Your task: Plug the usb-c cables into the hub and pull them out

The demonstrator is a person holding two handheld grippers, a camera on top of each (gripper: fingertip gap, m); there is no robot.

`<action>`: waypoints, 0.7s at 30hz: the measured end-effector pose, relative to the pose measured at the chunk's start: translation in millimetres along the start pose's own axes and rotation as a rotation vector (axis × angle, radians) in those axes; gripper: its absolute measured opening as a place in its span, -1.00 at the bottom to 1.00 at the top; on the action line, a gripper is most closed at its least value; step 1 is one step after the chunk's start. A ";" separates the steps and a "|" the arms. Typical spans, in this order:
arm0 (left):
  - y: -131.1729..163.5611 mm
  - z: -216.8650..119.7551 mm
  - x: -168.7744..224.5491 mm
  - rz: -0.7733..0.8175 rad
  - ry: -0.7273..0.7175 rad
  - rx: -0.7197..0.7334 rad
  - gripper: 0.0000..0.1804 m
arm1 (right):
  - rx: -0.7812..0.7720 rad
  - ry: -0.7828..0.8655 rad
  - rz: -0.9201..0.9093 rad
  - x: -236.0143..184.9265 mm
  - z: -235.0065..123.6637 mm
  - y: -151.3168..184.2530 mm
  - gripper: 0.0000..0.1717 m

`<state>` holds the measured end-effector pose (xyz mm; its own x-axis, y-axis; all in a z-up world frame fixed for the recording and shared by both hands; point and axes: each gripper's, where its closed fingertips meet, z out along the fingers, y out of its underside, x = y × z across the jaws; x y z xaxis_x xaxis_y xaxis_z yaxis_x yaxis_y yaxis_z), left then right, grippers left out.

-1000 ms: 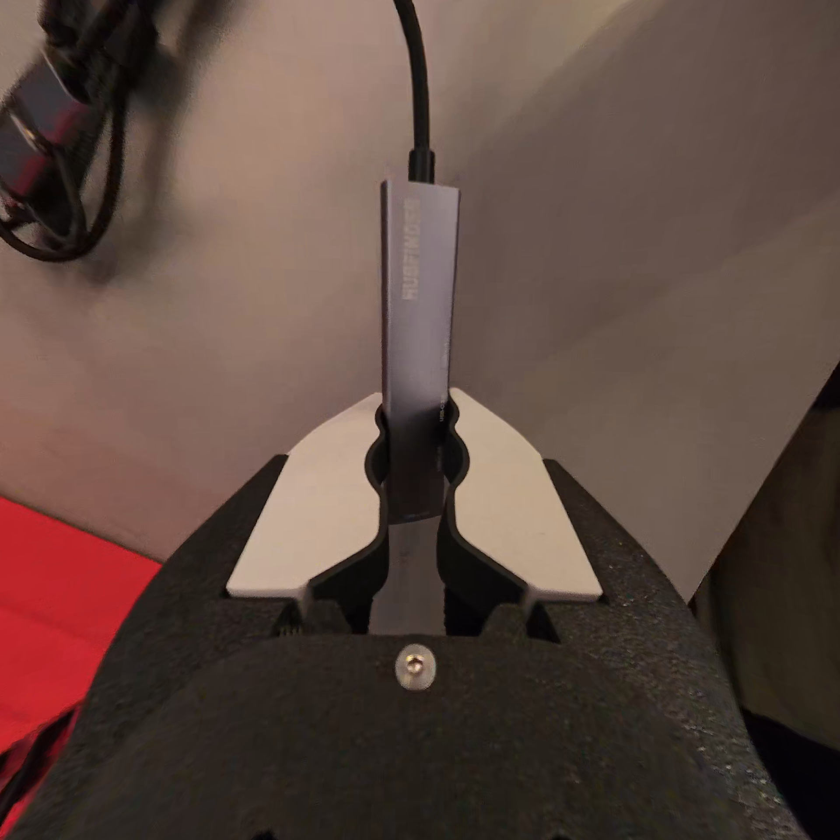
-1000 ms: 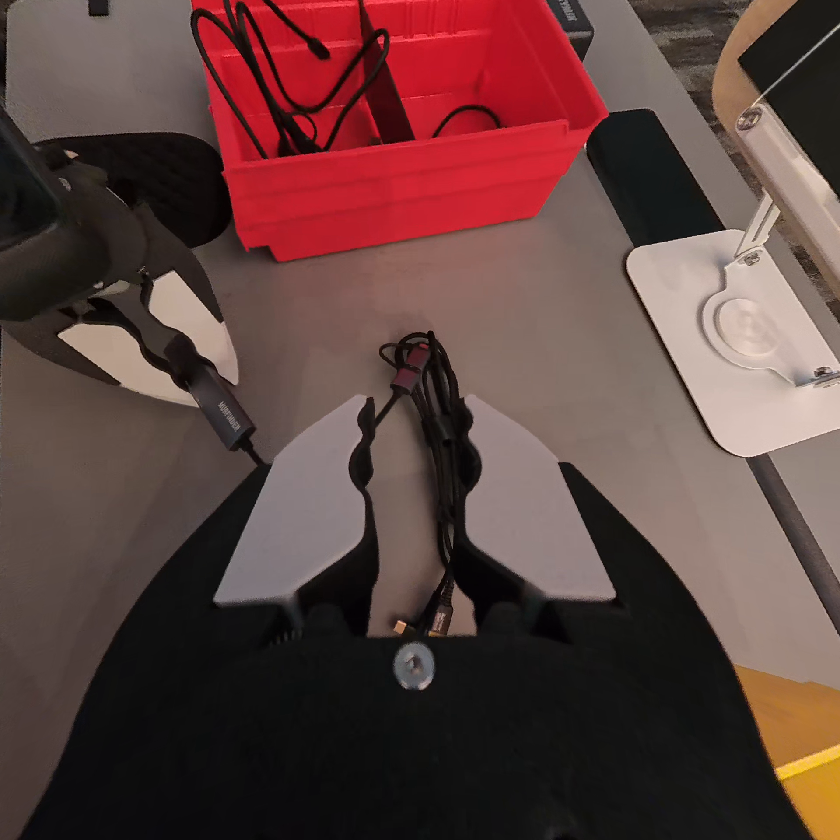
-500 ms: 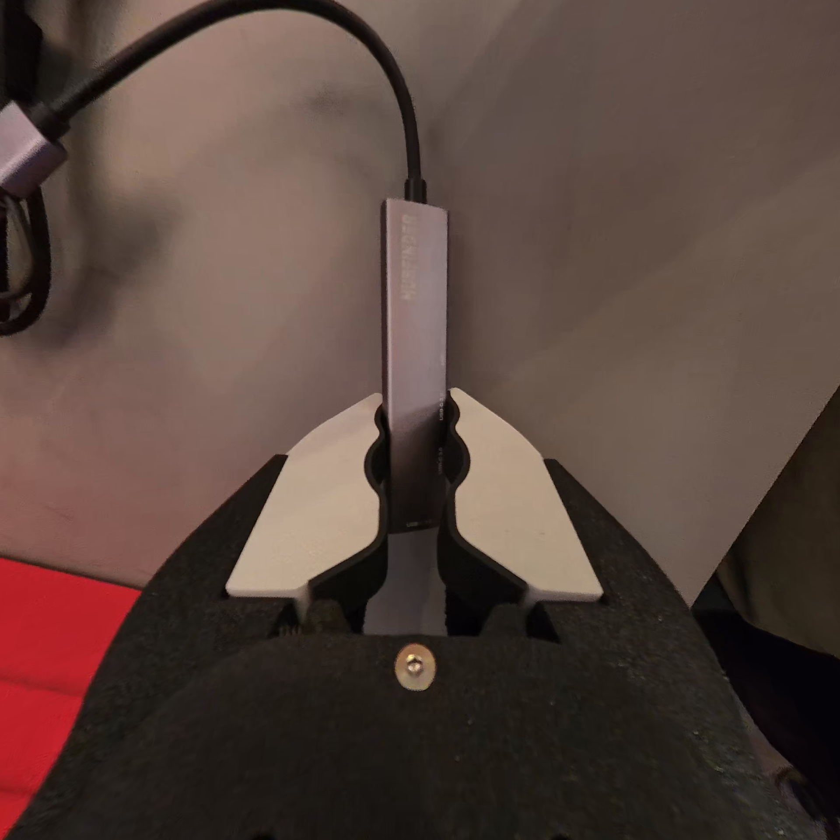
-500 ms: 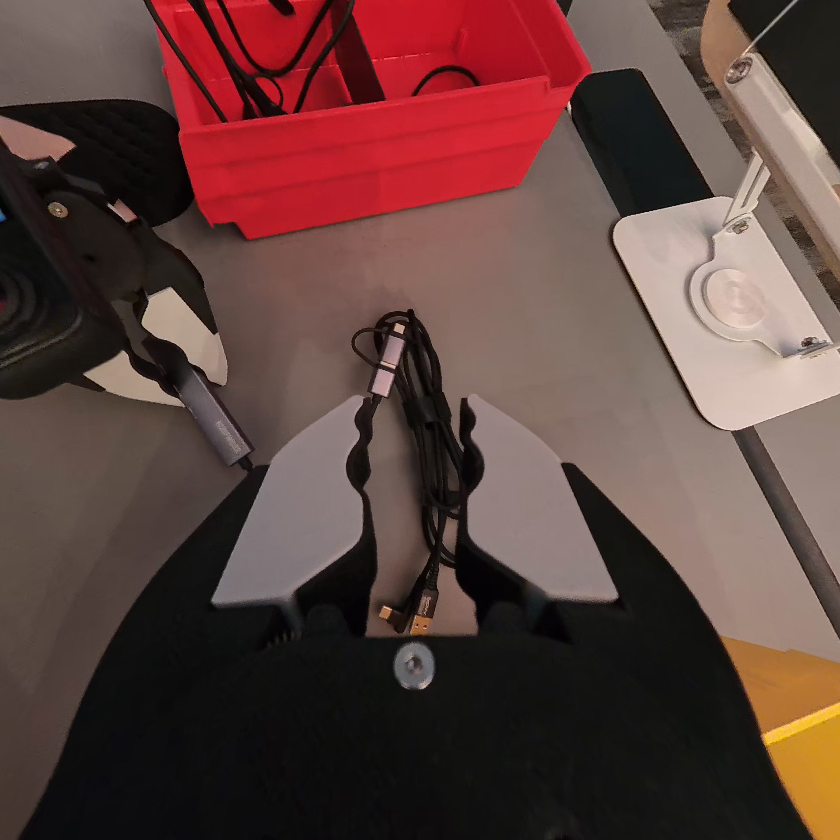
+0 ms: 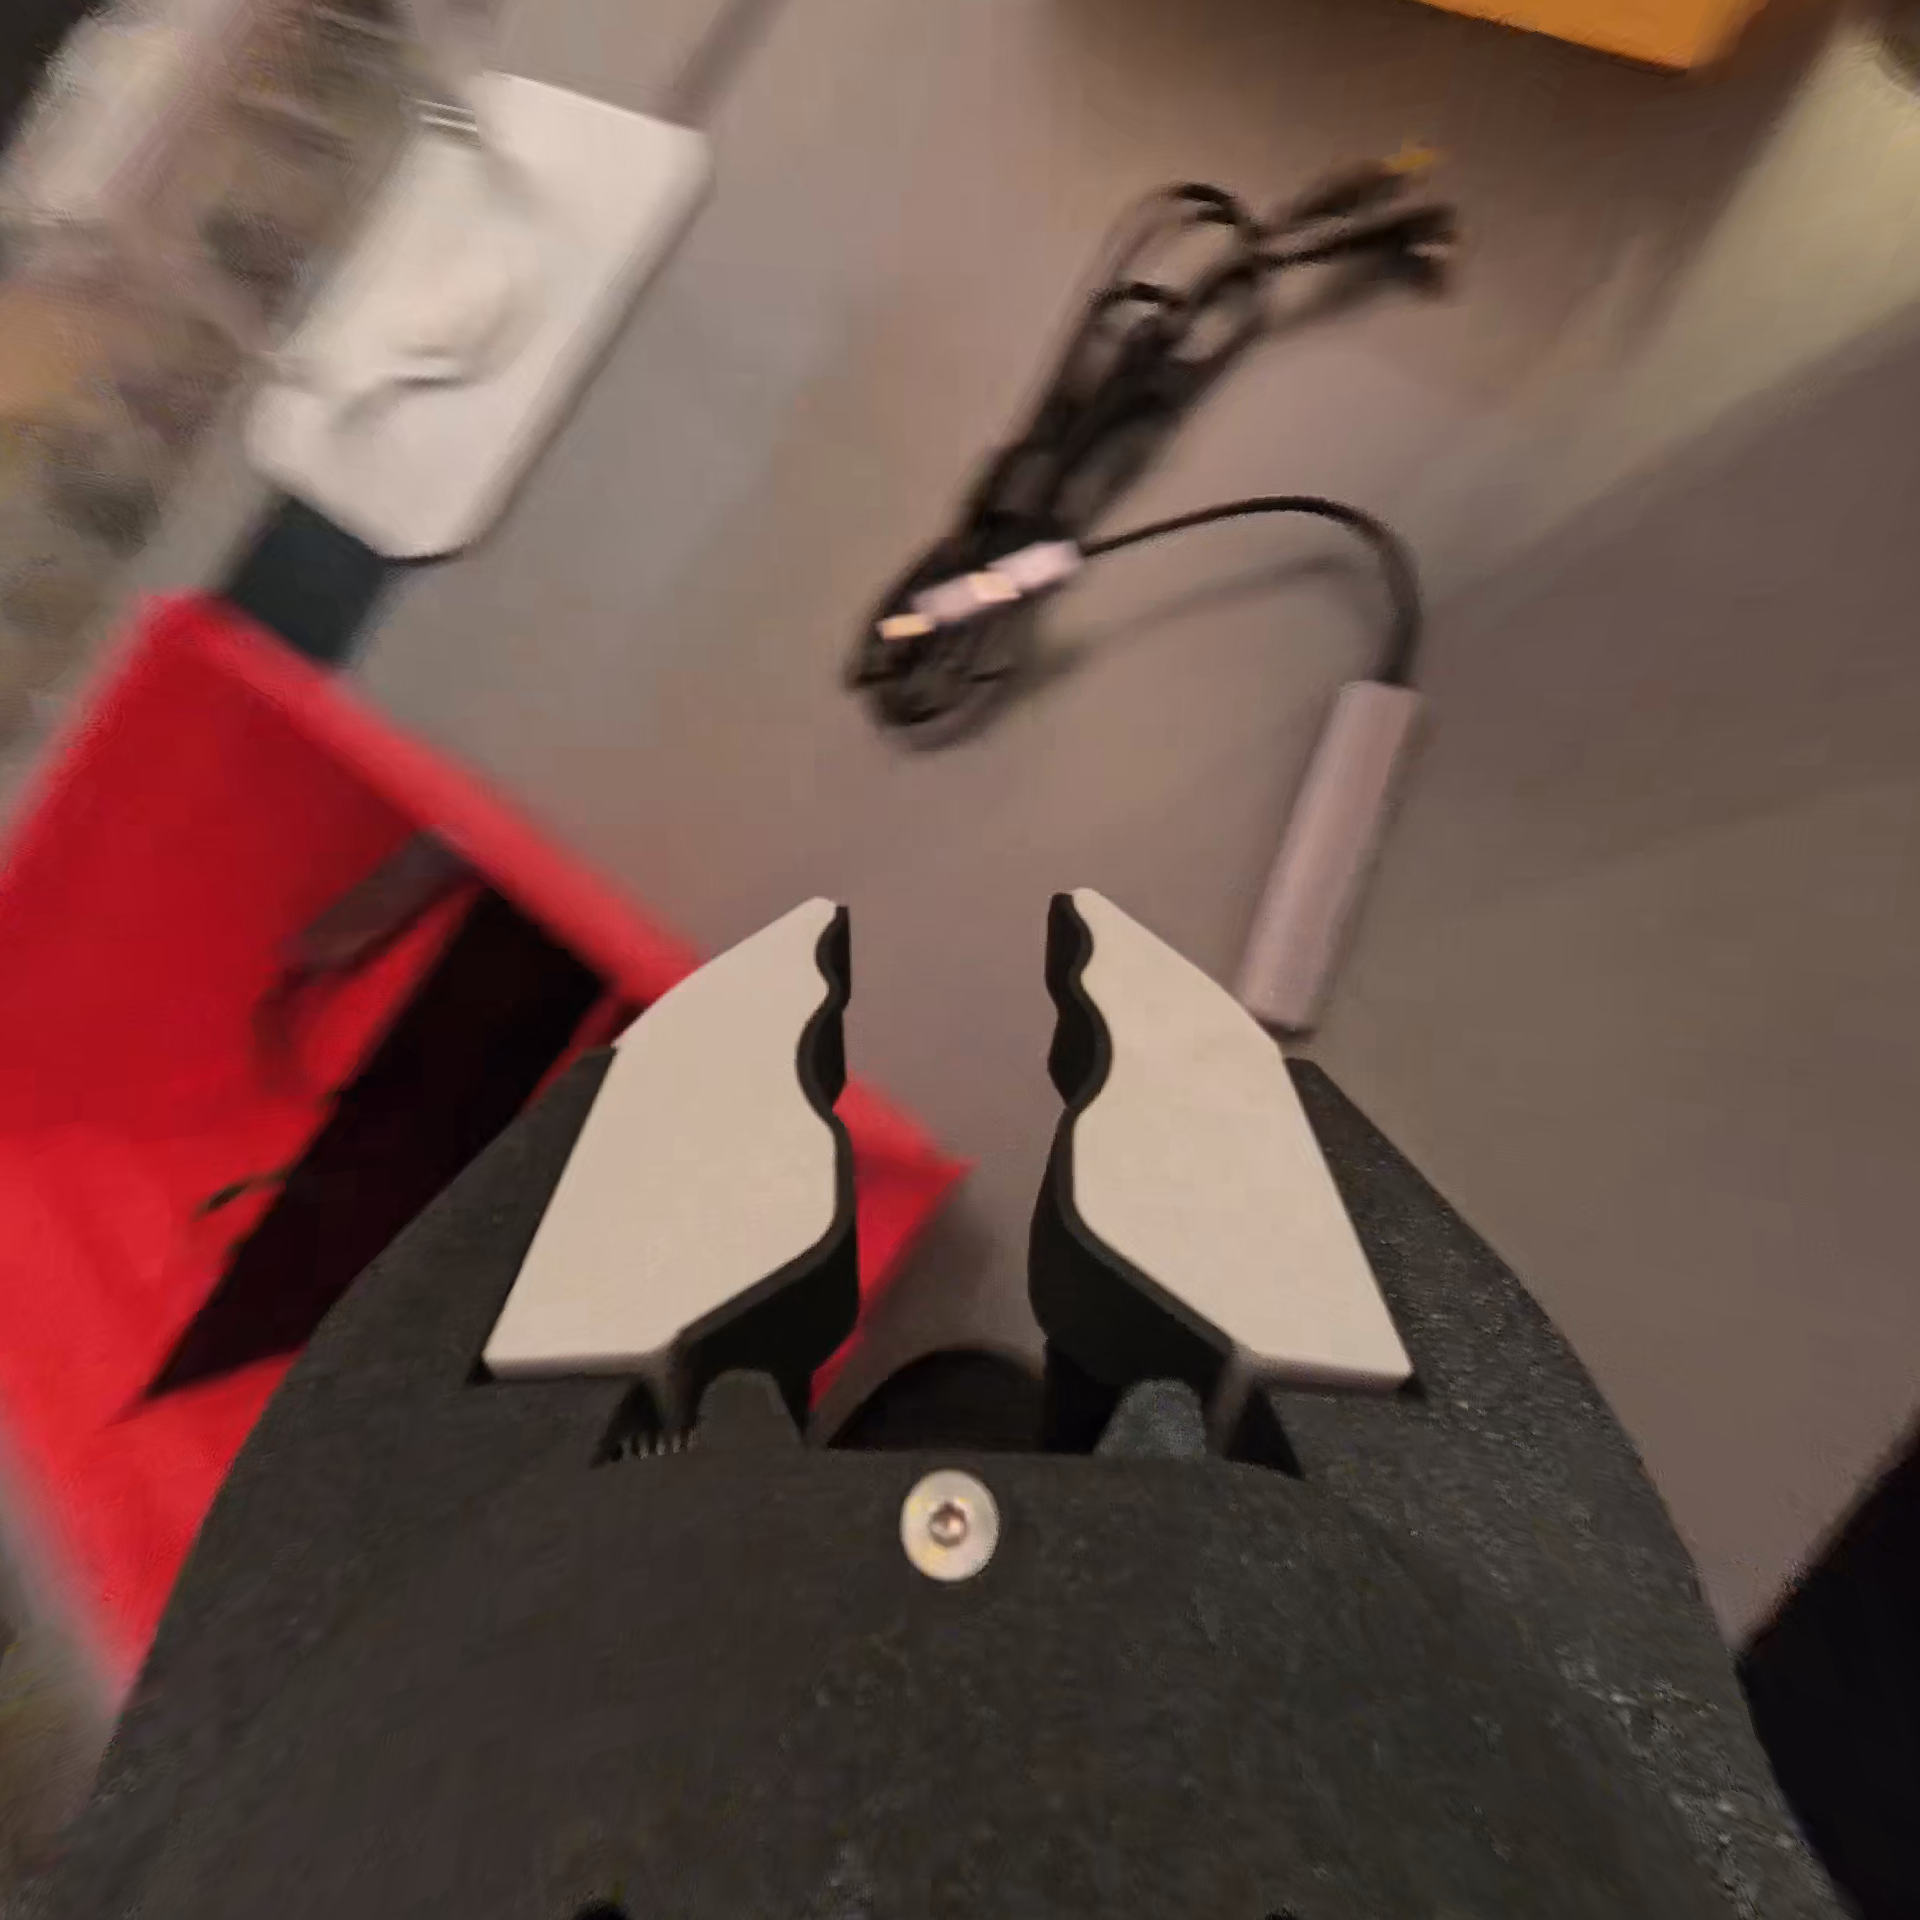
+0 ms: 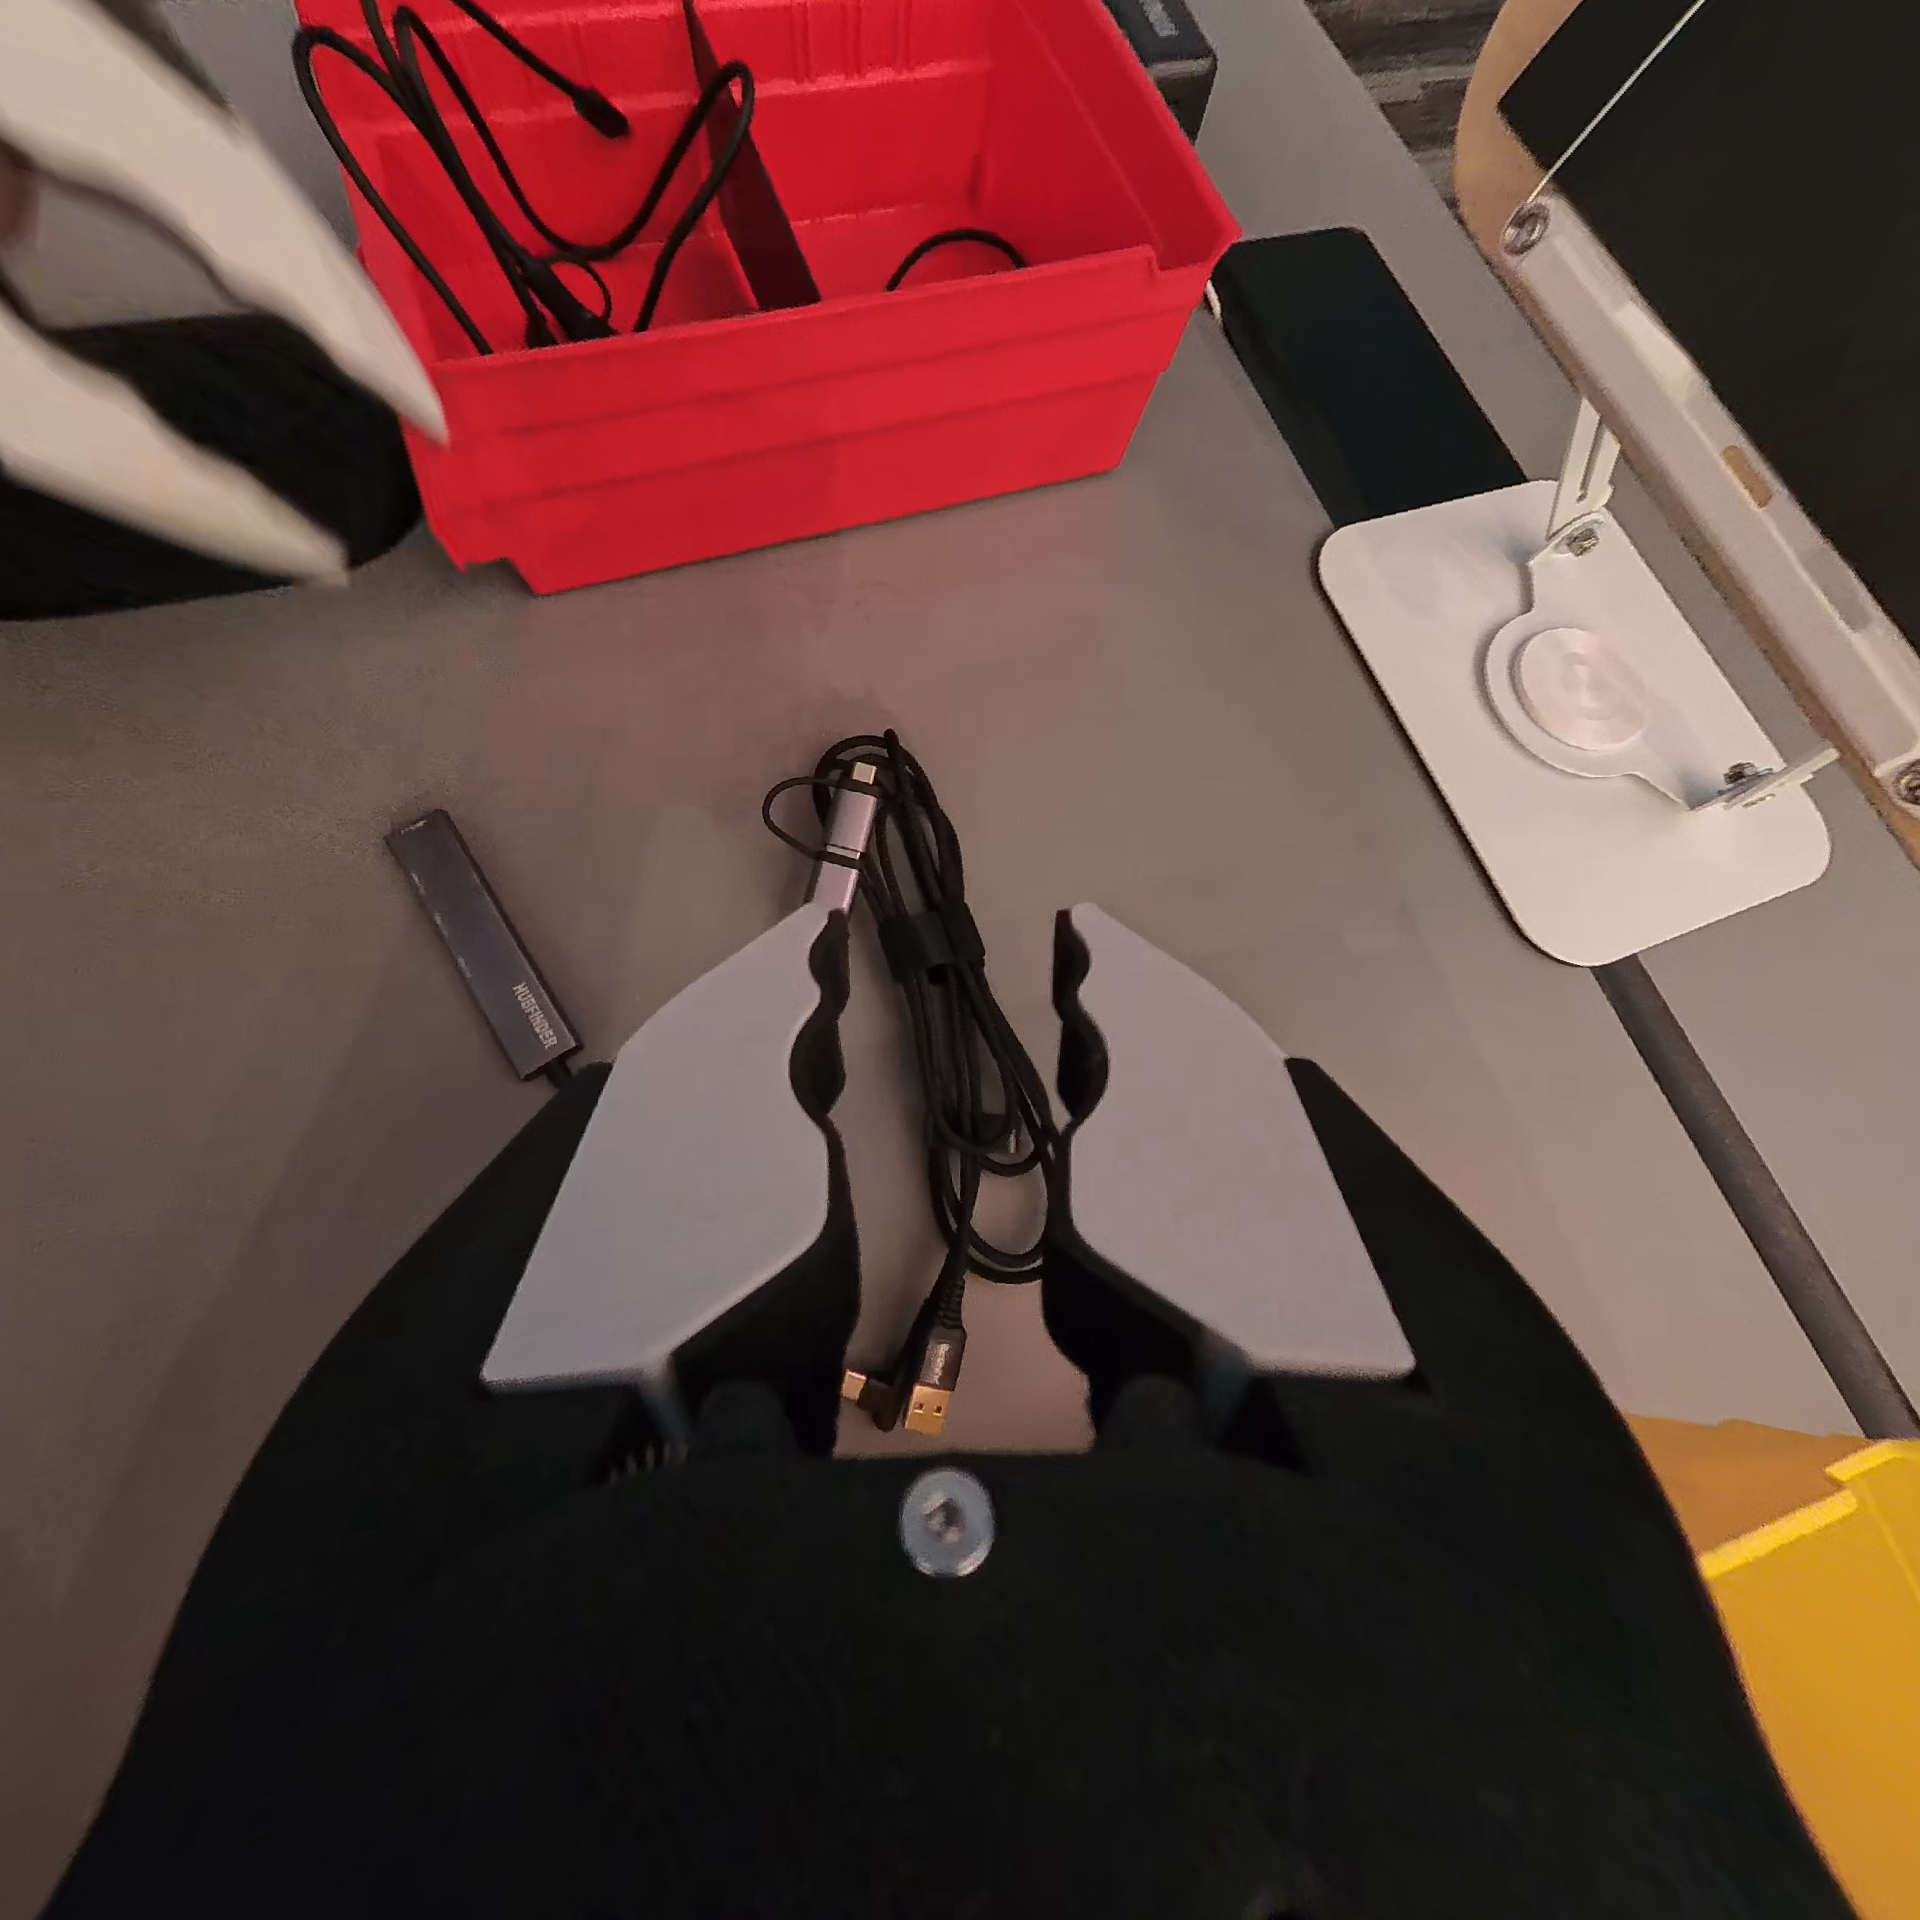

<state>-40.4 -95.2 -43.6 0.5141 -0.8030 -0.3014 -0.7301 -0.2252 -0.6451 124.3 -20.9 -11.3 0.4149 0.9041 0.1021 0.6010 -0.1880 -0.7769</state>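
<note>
My right gripper (image 6: pixel 948 925), jaws apart and empty, hovers over the bundled usb-c cable (image 6: pixel 940 1029), whose long axis runs between them; the hub (image 6: pixel 480 940) lies left, my open left gripper (image 5: pixel 945 920) farther off.

Black textured gripper (image 5: pixel 945 914) bodies; pale grey fingers (image 6: pixel 707 1143); silver screw (image 6: pixel 945 1525).
</note>
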 end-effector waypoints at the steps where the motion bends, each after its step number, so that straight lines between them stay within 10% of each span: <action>1: 6.3 -19.0 -27.1 0.003 -0.099 -0.001 -0.63 | 0.006 0.002 -0.002 0.6 -1.5 -1.2 -0.56; 12: 108.1 -64.7 -123.7 0.233 -0.081 -0.558 -0.75 | 0.007 -0.024 -0.008 -4.9 -0.3 -2.1 -0.55; 21: 128.4 -62.7 -133.2 0.382 -0.127 -0.617 -0.81 | 0.009 -0.042 0.004 -3.1 1.4 -0.4 -0.54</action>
<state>-230.9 -51.7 -42.3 0.1937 -0.8259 -0.5295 -0.9700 -0.2421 0.0227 121.8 -23.0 -12.2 0.3882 0.9187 0.0724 0.5931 -0.1889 -0.7827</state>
